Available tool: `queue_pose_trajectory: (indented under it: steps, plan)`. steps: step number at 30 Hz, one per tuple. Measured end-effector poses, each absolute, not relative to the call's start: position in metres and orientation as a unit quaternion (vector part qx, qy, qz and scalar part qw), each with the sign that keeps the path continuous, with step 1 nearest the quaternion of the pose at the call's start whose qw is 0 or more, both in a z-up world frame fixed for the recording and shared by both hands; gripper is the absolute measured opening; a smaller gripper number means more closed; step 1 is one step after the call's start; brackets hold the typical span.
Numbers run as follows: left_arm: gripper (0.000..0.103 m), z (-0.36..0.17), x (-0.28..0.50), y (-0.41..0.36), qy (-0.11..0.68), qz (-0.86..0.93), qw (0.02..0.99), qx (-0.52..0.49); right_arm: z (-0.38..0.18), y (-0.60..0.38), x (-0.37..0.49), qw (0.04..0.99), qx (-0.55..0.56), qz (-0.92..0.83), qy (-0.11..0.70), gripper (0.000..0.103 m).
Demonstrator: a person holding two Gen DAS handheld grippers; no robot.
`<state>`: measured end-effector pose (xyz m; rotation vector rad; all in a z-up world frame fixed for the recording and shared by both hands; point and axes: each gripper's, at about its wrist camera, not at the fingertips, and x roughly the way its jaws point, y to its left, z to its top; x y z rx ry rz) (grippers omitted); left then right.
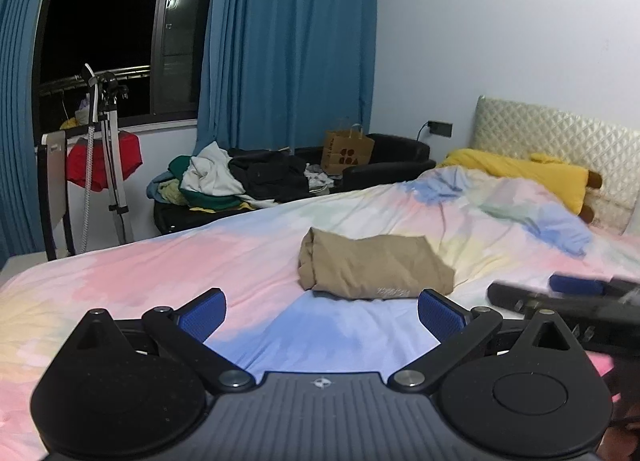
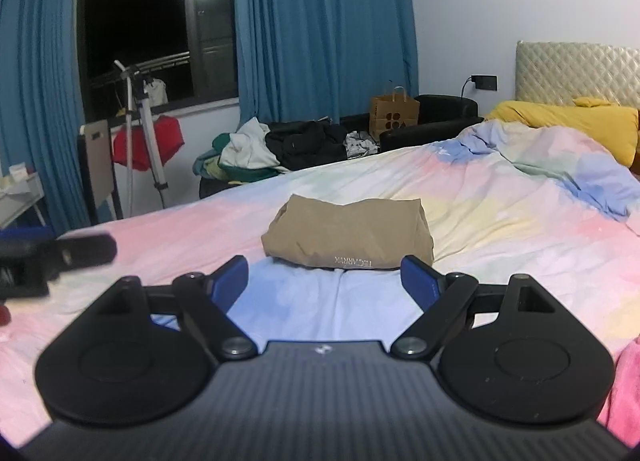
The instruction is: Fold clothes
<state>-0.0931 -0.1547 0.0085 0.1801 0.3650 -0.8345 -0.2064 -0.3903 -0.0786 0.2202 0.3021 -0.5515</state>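
A tan garment (image 1: 374,265) lies folded into a compact bundle on the pastel bedspread (image 1: 168,269). It also shows in the right wrist view (image 2: 348,235), with a small printed label on its near edge. My left gripper (image 1: 322,311) is open and empty, just short of the bundle. My right gripper (image 2: 324,281) is open and empty, close in front of the bundle. The right gripper also shows blurred at the right of the left wrist view (image 1: 568,295). The left gripper shows blurred at the left of the right wrist view (image 2: 56,255).
A black sofa (image 1: 384,165) beyond the bed holds a pile of unfolded clothes (image 1: 236,177) and a brown paper bag (image 1: 347,152). A yellow pillow (image 1: 532,175) lies by the headboard. A tripod stand (image 1: 108,165) and red cloth stand near the window. Something pink (image 2: 628,389) lies at my right.
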Motion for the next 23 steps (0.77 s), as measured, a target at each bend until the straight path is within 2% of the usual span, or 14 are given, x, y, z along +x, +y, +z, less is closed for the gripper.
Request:
queue_pose_trajectory:
  steps: [9, 23]
  plan:
    - [0.103, -0.014, -0.089, -0.173, 0.192, -0.395, 0.890, 0.121, -0.089, -0.389, -0.201, 0.937, 0.087, -0.301, 0.156, 0.085]
    - [0.103, -0.012, -0.080, -0.170, 0.188, -0.386, 0.896, 0.113, -0.091, -0.393, -0.201, 0.932, 0.097, -0.311, 0.160, 0.085]
